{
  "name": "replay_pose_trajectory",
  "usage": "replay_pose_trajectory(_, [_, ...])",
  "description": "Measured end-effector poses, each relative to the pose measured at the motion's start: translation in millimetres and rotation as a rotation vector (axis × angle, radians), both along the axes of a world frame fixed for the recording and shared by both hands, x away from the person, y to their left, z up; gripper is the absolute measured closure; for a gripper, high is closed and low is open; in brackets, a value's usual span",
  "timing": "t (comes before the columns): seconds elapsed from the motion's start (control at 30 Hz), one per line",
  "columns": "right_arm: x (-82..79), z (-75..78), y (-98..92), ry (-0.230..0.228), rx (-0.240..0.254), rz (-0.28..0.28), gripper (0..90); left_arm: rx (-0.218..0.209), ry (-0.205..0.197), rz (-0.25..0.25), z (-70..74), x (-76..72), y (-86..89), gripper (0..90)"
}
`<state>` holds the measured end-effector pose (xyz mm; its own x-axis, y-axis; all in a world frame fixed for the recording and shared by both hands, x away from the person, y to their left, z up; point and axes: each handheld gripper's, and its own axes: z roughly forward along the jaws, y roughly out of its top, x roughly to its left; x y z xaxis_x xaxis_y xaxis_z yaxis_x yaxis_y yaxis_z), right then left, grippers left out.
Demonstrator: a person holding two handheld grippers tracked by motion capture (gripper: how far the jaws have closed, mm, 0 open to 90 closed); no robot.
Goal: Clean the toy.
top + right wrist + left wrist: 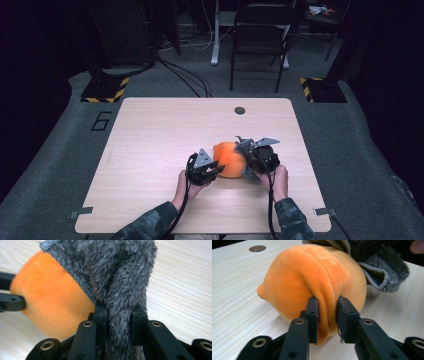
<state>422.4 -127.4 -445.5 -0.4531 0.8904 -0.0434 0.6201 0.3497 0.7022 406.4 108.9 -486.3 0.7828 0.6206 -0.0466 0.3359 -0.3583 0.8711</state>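
An orange plush toy (227,156) lies on the wooden table (150,140), right of the middle. A grey furry cloth (245,147) partly covers its right side. My left gripper (216,169) sits at the toy's left. In the left gripper view its jaws (327,302) pinch a raised fold of the orange plush (312,272), with the grey cloth (384,272) behind. My right gripper (249,162) sits at the toy's right. In the right gripper view its jaws (119,310) are shut on a bunched strip of the grey cloth (120,270), beside the orange plush (50,295).
A round cable hole (240,110) lies near the table's far edge. Beyond the table a black folding chair (260,35) stands on the grey carpet, with two striped stand bases (105,90) (320,87) at either side. The person's forearms enter from the near edge.
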Motion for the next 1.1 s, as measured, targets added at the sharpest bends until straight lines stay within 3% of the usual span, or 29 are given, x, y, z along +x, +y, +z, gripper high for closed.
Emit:
replay_pose_trajectory(0.2, [4.2, -5.8, -8.2, 0.009, 0.019, -0.028, 72.0, 0.052, -0.057, -0.004, 7.8, -7.0, -2.2, 48.7])
replay_pose_trajectory(0.27, [5.2, -6.7, -10.5, 0.017, 0.029, -0.039, 72.0, 0.052, -0.066, -0.001, 8.7, -8.1, -2.6, 44.2])
replay_pose_trajectory(0.3, [5.7, -7.2, -11.5, 0.018, 0.034, -0.040, 72.0, 0.076, -0.077, -0.001, 9.0, -7.9, -2.9, 43.0])
replay_pose_trajectory(0.37, [6.4, -7.7, -12.8, 0.020, 0.042, -0.044, 72.0, 0.078, -0.069, -0.005, 6.9, -7.7, -5.2, 41.7])
replay_pose_trajectory(0.47, [6.8, -7.9, -13.4, 0.019, 0.047, -0.043, 72.0, 0.117, -0.069, 0.000, 0.5, -6.5, -9.4, 45.9])
replay_pose_trajectory(0.6, [6.2, -7.3, -11.8, 0.016, 0.054, -0.046, 71.9, 0.095, -0.059, 0.001, -3.5, -3.9, -7.8, 66.8])
replay_pose_trajectory(0.7, [5.2, -4.5, -11.8, 0.010, 0.058, -0.045, 71.9, 0.087, -0.060, 0.003, -3.2, -4.3, -7.6, 75.2])
replay_pose_trajectory(0.9, [-0.1, 14.1, -10.7, -0.024, 0.083, -0.038, 71.8, 0.042, -0.029, 0.014, 4.8, -3.9, -5.6, 77.7])
replay_pose_trajectory(1.1, [-12.9, 34.1, 9.8, -0.052, 0.117, 0.046, 71.7, 0.000, -0.016, 0.003, 11.5, -7.8, -6.3, 77.7])
